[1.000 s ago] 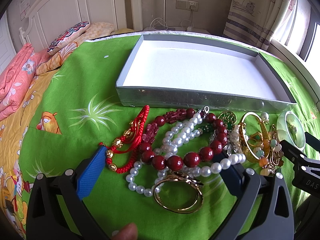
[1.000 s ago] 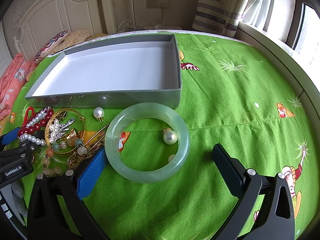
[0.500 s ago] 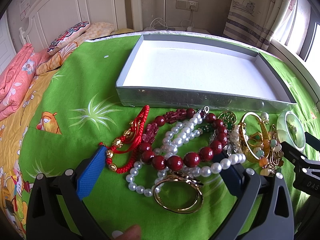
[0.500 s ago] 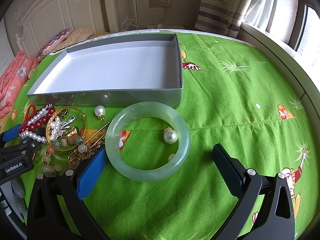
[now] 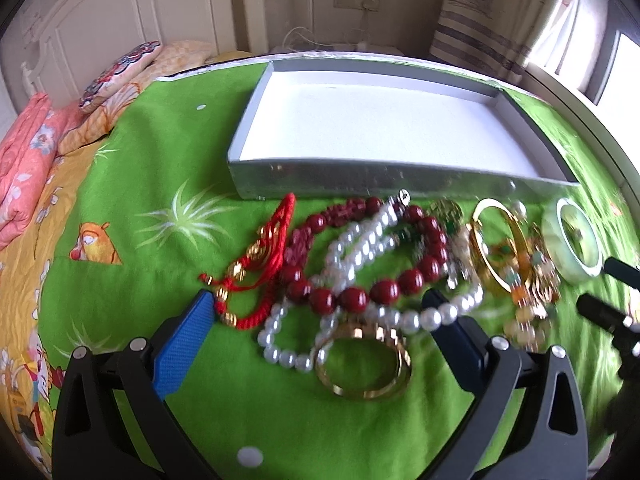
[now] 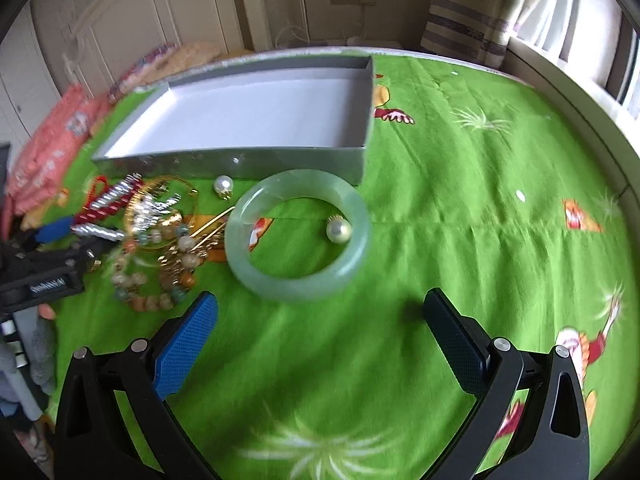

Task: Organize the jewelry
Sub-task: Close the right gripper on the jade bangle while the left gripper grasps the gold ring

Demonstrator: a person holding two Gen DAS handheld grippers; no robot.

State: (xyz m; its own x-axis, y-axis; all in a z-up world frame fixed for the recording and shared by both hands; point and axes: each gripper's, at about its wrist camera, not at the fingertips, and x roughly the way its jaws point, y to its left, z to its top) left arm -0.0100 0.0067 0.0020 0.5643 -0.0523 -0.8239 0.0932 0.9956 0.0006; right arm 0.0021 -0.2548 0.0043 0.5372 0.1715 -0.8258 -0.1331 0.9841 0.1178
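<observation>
Both tools are held apart over the bed: the left tool (image 5: 320,332) around the pearl strand (image 5: 360,264), the right tool (image 6: 320,328) short of the jade bangle (image 6: 297,236). The jewelry is piled beside the empty box (image 6: 240,158).

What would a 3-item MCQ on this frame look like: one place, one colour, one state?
1. Where is the loose pearl?
A. in the tray
B. inside the jade bangle
C. on the pillow

2. Colour of the big-bead bracelet?
A. dark red
B. blue
C. black

3. State of the grey tray?
A. empty
B. half full
C. lidded

Answers:
1. B, the bangle rings the pearl.
2. A, its beads look maroon.
3. A, only white lining shows.
</observation>
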